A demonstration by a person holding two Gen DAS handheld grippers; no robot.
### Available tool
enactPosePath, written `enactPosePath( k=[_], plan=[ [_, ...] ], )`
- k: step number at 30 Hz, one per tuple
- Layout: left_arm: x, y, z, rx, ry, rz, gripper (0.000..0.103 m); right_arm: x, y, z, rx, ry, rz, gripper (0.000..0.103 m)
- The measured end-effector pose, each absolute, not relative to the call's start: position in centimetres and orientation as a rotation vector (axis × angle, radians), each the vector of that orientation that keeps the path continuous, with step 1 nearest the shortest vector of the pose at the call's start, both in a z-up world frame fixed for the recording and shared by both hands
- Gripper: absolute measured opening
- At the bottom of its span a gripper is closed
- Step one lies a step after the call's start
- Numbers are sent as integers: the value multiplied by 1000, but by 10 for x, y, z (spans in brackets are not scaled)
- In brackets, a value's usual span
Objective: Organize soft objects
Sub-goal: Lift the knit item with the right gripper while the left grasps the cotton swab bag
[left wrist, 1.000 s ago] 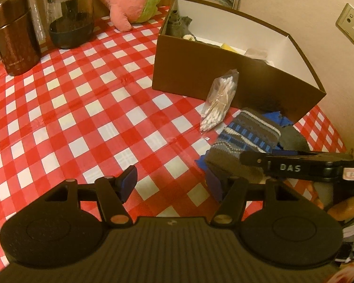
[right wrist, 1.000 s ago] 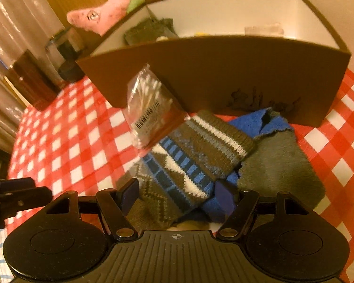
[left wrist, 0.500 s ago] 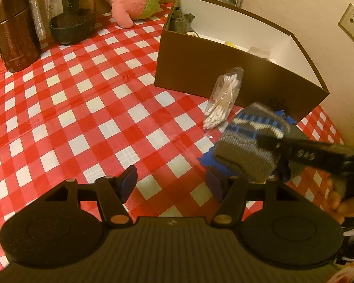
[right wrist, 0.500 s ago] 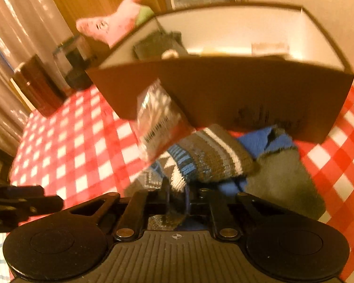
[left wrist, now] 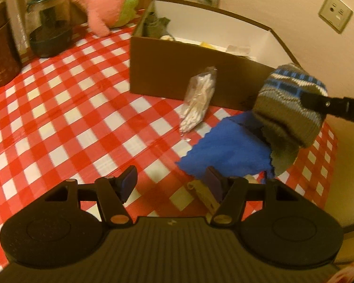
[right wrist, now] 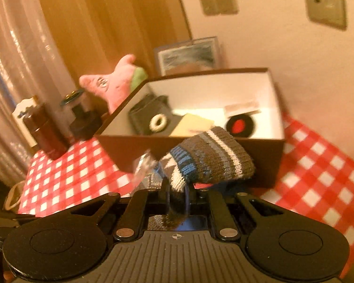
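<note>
Sitting on the checked tablecloth (left wrist: 66, 118), brown box (right wrist: 195, 146) holds a dark cloth (right wrist: 148, 115), yellow item (right wrist: 193, 123) and black disc with red centre (right wrist: 239, 125). Right gripper (right wrist: 177, 188) clenched on knitted sock (right wrist: 212, 158), lifted before the box wall. Left gripper (left wrist: 171, 184) jaws spread wide, empty, above blue cloth (left wrist: 226, 151).

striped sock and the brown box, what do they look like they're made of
Striped sock: knitted yarn, likely wool or acrylic; ribbed stitches show and it droops limp from the right gripper. Brown box: probably cardboard; thin, stiff, matte brown walls with a white inside.
</note>
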State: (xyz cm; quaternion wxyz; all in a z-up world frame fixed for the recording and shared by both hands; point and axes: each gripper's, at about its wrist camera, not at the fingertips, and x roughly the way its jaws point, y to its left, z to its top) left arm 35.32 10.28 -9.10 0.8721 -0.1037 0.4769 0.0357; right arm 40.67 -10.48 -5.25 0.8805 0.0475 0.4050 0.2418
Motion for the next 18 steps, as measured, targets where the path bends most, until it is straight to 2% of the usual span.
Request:
enactPosePath(
  k=[18],
  plan=[
    [429, 75, -111, -60, 958, -21, 61, 429, -143, -44, 97, 780, 399, 12]
  ],
)
